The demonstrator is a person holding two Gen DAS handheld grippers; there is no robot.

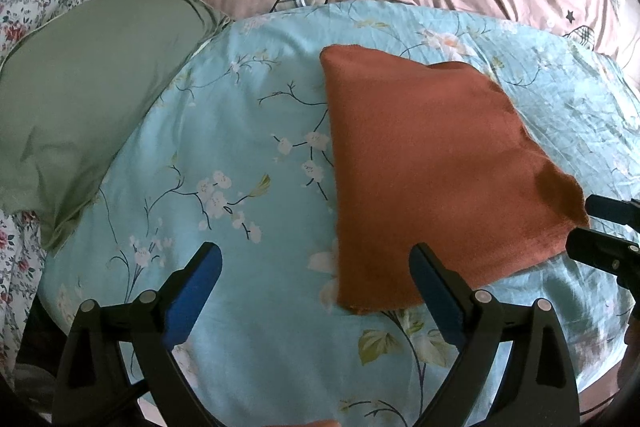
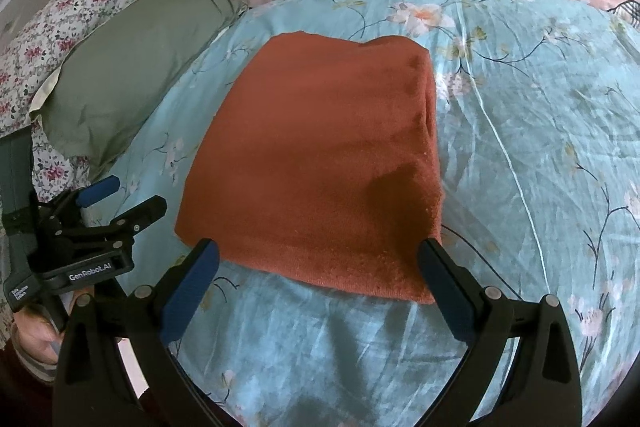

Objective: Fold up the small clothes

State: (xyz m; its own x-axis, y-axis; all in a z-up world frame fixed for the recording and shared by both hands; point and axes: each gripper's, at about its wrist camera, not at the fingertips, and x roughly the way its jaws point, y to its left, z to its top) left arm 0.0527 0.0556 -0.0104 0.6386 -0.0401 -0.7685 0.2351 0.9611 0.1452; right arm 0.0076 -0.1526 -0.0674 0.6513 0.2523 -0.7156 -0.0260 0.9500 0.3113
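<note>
The rust-orange cloth point(image 2: 320, 163) is lying folded on the blue floral bedspread point(image 2: 520, 147), looking soft, light and limp (likely sagging when lifted). Both the left gripper point(image 1: 316, 287) and right gripper point(image 2: 320, 279) are gaping wide, holding nothing; pinching the near corners seems wisest.
</note>
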